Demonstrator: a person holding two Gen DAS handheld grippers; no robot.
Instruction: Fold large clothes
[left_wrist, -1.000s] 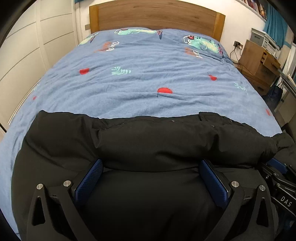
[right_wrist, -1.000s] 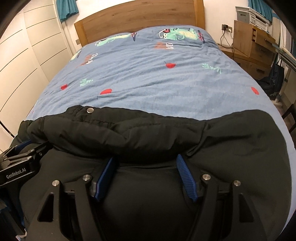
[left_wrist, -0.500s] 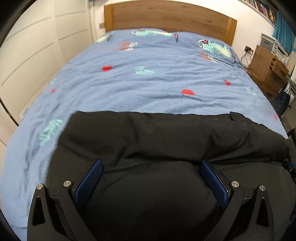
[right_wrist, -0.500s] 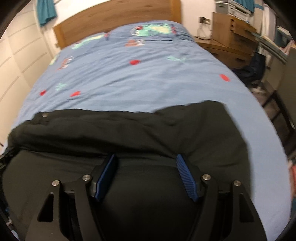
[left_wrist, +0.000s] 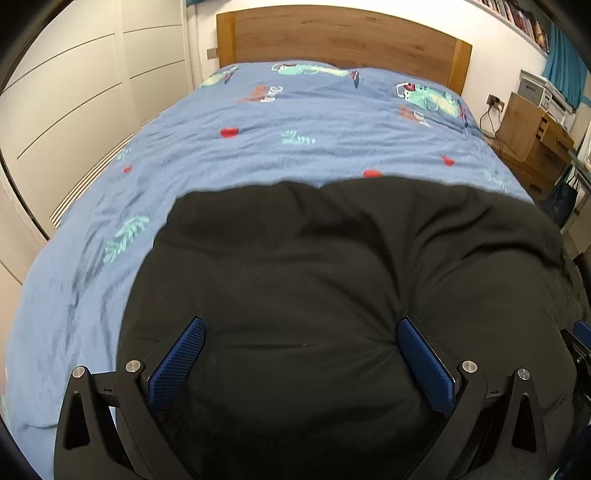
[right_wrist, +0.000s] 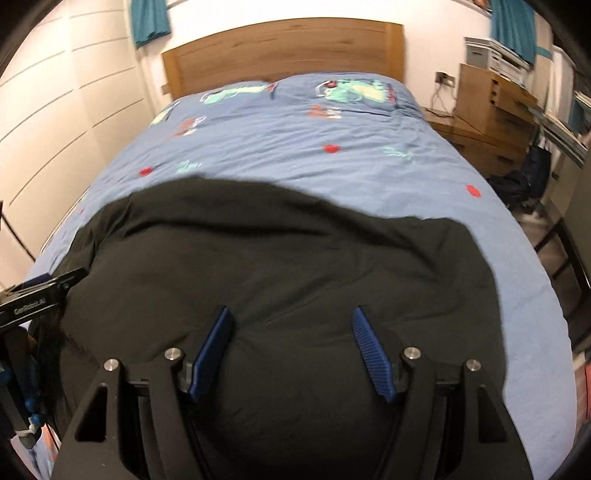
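A black padded jacket (left_wrist: 332, 251) lies across the near end of a bed under a blue patterned duvet (left_wrist: 280, 162). My left gripper (left_wrist: 301, 343) is shut on a thick puffed fold of it, and the fabric bulges between the blue pads (left_wrist: 177, 365). In the right wrist view the same jacket (right_wrist: 277, 251) fills the foreground, with my right gripper (right_wrist: 290, 332) shut on another fold. The left gripper (right_wrist: 40, 291) shows at that view's left edge, beside the jacket. The jacket's near part is hidden under both grippers.
The wooden headboard (left_wrist: 340, 40) stands at the far end of the bed. White wardrobe doors (left_wrist: 74, 110) run along the left side. A wooden drawer unit (left_wrist: 532, 129) with a printer (left_wrist: 539, 90) on top sits to the right, with dark bags (right_wrist: 517, 184) on the floor.
Both grippers have moved forward and up with the jacket. Its folded ridge has flattened and its far edge now reaches further up the duvet, covering more of the bed.
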